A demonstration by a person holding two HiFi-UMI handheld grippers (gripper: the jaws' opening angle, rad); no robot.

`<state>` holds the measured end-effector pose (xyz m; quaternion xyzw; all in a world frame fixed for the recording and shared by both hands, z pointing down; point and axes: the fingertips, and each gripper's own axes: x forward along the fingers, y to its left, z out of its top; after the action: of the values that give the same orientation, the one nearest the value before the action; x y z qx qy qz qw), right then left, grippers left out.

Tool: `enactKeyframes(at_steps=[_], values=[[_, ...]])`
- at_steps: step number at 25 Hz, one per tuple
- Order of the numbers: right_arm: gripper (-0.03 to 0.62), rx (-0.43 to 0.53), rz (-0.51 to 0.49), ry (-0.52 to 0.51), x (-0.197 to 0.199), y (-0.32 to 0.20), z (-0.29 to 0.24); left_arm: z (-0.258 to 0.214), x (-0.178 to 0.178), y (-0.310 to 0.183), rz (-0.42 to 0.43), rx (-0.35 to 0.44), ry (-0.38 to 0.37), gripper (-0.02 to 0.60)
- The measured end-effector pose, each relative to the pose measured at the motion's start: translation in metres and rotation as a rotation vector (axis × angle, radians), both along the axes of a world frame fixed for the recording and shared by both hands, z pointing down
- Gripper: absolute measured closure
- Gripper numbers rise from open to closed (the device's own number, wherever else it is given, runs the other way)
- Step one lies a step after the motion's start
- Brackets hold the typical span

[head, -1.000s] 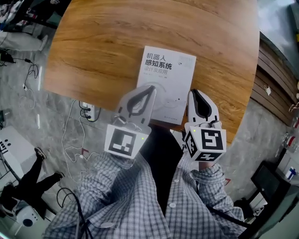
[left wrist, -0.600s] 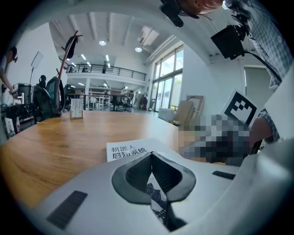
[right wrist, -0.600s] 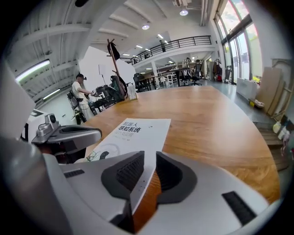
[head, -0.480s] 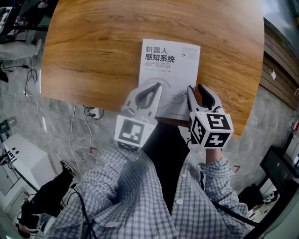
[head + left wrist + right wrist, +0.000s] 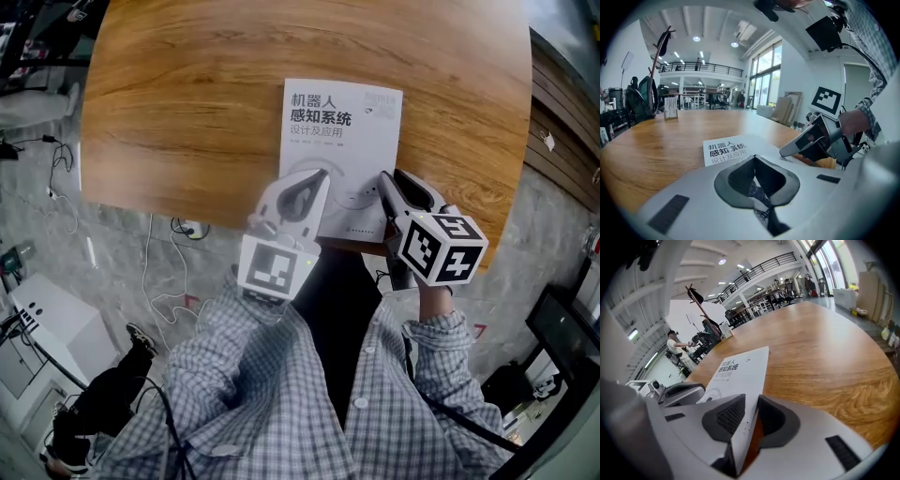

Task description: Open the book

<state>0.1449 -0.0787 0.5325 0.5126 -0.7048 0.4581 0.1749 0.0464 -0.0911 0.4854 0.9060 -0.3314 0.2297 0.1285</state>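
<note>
Book flat on the table (image 5: 187,94), cover edge in my right jaws.
My left gripper (image 5: 322,171) is fully closed and empty, and the book (image 5: 342,141) lies under its tips and ahead of them. My right gripper (image 5: 382,178) has the cover's free right edge between its jaws, which are pinched nearly together on it. I judge it a light paperback with a smooth, bendy cover that may slip or crease. That outer edge is the best place to hold.

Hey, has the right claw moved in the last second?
Yes. The right claw has rolled over and come in onto the white book's right edge; earlier it stood just outside that edge.
</note>
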Motion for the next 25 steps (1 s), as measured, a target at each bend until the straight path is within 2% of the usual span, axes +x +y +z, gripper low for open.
enactKeyframes(at_steps=[5,10,14,17,21,25], values=[[0.537,-0.009,0.065,-0.056,0.005,0.0,-0.005,0.001,0.004,0.002,0.054,0.008,-0.028,0.572],[0.548,-0.005,0.118,-0.116,0.005,0.0,-0.015,0.007,0.007,0.01,0.118,-0.028,-0.055,0.571],[0.553,-0.013,0.154,-0.147,0.004,-0.001,-0.021,0.006,0.01,0.016,0.14,-0.078,-0.024,0.571],[0.554,-0.021,0.176,-0.166,0.003,-0.001,-0.027,-0.002,0.009,0.027,0.189,-0.062,-0.06,0.568],[0.557,-0.031,0.223,-0.214,0.001,-0.001,-0.035,-0.014,0.014,0.052,0.293,-0.002,-0.153,0.521],[0.56,-0.036,0.25,-0.242,-0.002,-0.002,-0.042,-0.013,0.027,0.085,0.422,0.032,-0.23,0.415]])
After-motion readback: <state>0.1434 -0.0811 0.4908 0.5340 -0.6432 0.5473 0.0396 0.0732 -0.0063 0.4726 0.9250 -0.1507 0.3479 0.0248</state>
